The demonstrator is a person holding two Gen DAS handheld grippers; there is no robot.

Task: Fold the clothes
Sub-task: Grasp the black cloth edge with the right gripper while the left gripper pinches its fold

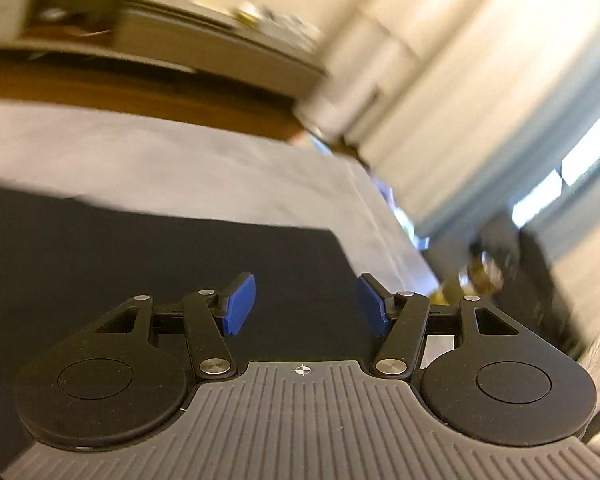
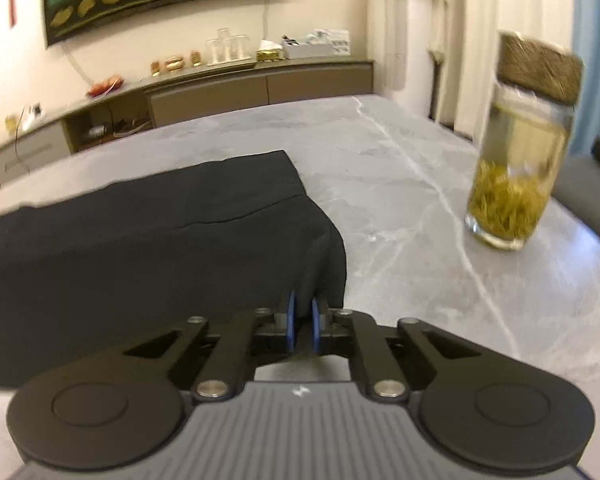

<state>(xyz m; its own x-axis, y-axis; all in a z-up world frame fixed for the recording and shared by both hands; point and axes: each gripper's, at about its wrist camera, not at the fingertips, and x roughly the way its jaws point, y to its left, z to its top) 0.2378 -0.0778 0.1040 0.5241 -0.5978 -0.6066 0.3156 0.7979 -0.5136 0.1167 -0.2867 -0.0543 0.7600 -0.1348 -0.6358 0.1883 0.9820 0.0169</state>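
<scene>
A black garment (image 2: pixel 140 232) lies folded flat on the grey marble table (image 2: pixel 380 184). In the right wrist view its near right corner is bunched and lifted into my right gripper (image 2: pixel 303 320), whose blue pads (image 2: pixel 290 320) stand almost together with the cloth between them. In the blurred left wrist view the same black garment (image 1: pixel 140 260) fills the lower left, over the grey table (image 1: pixel 180 160). My left gripper (image 1: pixel 306 306) hovers above the garment's right edge, its blue pads (image 1: pixel 240 304) wide apart with nothing between them.
A tall glass of tea with leaves (image 2: pixel 516 184) stands on the table to the right of the garment, and shows blurred in the left wrist view (image 1: pixel 484 276). A long sideboard (image 2: pixel 260 84) with jars and boxes lines the far wall. Pale curtains (image 1: pixel 460 80) hang at the right.
</scene>
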